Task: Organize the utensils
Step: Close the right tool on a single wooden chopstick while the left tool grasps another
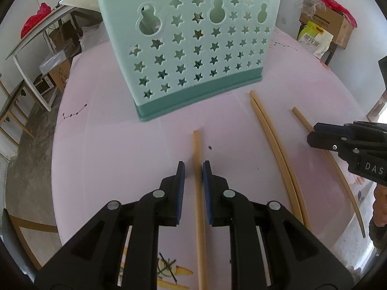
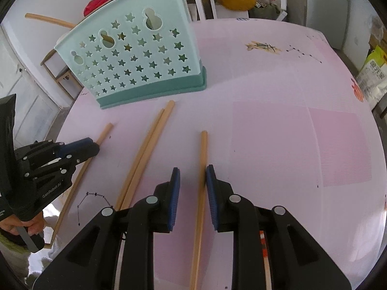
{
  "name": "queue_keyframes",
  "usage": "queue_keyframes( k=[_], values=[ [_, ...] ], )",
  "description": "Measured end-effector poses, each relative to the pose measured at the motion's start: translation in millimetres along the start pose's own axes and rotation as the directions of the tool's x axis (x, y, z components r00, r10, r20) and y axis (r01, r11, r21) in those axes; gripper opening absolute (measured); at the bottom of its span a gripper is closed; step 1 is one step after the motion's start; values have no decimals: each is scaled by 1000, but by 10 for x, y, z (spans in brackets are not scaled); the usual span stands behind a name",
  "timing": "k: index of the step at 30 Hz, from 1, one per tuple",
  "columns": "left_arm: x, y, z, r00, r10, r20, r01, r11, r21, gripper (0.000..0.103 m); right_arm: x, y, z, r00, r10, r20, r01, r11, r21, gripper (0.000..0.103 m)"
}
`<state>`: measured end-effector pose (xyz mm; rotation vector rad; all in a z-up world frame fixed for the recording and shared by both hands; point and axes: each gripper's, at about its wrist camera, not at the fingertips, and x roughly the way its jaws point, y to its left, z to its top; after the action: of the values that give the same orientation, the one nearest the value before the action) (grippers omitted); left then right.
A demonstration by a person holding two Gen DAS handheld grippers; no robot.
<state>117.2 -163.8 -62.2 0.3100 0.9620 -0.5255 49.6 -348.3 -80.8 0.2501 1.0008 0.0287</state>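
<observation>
Grab step right now: both tools are straddling a chopstick lying flat on the pink desk point(image 1: 108, 145). Left tool point(image 1: 193, 169) and right tool point(image 2: 192, 175) are each cracked open a bit, pads not pressing their sticks point(image 1: 197, 159) point(image 2: 203, 149). Mint holder point(image 1: 193, 48) stands ahead, empty-looking. Next I'd guess: pinch, lift, tip upright, drop in.

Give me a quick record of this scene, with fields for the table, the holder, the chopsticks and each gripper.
surface: pink table
holder: mint green basket with star holes, upright at the far side
chopsticks: four lying on the table in front of the basket
left gripper: jaws slightly apart, astride the left chopstick
right gripper: jaws slightly apart, astride the right chopstick
middle pair: side by side between the grippers, untouched
</observation>
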Motion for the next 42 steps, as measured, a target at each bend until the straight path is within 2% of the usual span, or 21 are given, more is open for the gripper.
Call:
queue_keyframes(
  k=[6, 11, 20, 28, 34, 42],
  values=[
    [32, -5, 37, 1000, 15, 18, -15, 1000, -2, 13, 38, 13, 53, 1000, -11, 8, 11, 1000, -10, 18],
    [37, -57, 28, 999, 30, 25, -30, 1000, 7, 5, 41, -6, 50, 1000, -14, 13, 14, 1000, 0, 13],
    [7, -133, -9, 998, 60, 36, -61, 998, 21, 5, 38, 81, -1, 1000, 24, 2, -24, 1000, -3, 12],
    [-5, -159, -25, 997, 69, 38, -71, 997, 29, 5, 30, 88, -18, 999, 23, -29, -23, 1000, -11, 13],
    [-7, -170, -27, 996, 75, 41, -76, 997, 33, 5, 25, 125, -34, 1000, 2, -20, -2, 999, -40, 13],
    [-3, -178, -22, 996, 81, 44, -82, 996, 38, 5, 42, 69, 22, 1000, 9, -21, -9, 1000, 0, 7]
  ],
)
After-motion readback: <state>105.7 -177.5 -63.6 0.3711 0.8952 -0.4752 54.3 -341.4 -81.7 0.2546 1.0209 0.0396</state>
